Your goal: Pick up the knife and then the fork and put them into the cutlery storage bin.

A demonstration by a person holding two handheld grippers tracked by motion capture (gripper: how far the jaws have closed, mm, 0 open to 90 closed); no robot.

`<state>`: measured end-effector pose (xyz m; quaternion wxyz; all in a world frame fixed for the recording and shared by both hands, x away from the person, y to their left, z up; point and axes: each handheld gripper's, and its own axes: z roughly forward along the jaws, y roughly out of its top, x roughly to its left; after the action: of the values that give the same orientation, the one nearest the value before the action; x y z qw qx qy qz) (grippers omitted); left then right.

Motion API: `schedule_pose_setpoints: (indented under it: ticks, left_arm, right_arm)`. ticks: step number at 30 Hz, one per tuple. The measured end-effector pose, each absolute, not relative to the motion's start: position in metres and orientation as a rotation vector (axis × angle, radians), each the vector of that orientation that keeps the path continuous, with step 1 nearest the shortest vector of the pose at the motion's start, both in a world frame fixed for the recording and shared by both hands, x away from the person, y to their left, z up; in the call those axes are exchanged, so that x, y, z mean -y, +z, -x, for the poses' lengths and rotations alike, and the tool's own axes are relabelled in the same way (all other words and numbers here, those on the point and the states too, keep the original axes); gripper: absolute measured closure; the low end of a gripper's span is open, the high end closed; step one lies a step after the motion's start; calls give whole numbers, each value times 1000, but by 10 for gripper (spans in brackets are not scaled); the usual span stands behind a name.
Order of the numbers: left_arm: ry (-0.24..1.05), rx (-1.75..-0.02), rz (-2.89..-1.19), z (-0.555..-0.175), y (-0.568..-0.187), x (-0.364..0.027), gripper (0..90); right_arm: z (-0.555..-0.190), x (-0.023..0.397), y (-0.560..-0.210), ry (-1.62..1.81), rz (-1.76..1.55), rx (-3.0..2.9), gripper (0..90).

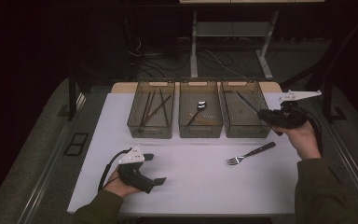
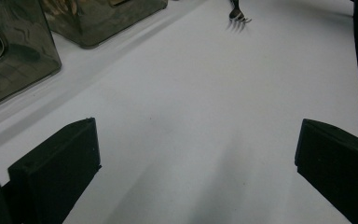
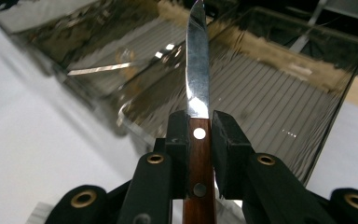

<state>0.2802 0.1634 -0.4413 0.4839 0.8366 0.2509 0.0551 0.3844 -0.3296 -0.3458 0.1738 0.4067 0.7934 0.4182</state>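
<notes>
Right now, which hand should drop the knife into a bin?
Right. The right gripper already clamps the knife above the right-hand bin. The left gripper rests open, far away.

the knife point(image 3: 198, 116) has a reddish-brown wooden handle with pale rivets and a narrow, bright steel blade tapering to a point. it is held off the table by its handle, blade pointing out over the right-hand bin point(image 1: 246, 112), one of three smoky translucent bins in a row. from the high view the blade looks tilted slightly upward, though the dimness makes that hard to judge.
</notes>
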Motion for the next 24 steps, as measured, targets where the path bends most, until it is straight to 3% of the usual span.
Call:
schedule_pose_setpoints:
  ticks: [14, 24]
  left_arm:
    - [126, -595, -2048, -280, -442, -161, 0]
    - [118, -591, -2049, -280, -442, -160, 0]
  right_arm:
    - [-449, 328, -367, 1108, -1301, -2201, 775]
    - [-464, 316, -395, 959, -1290, -2311, 771]
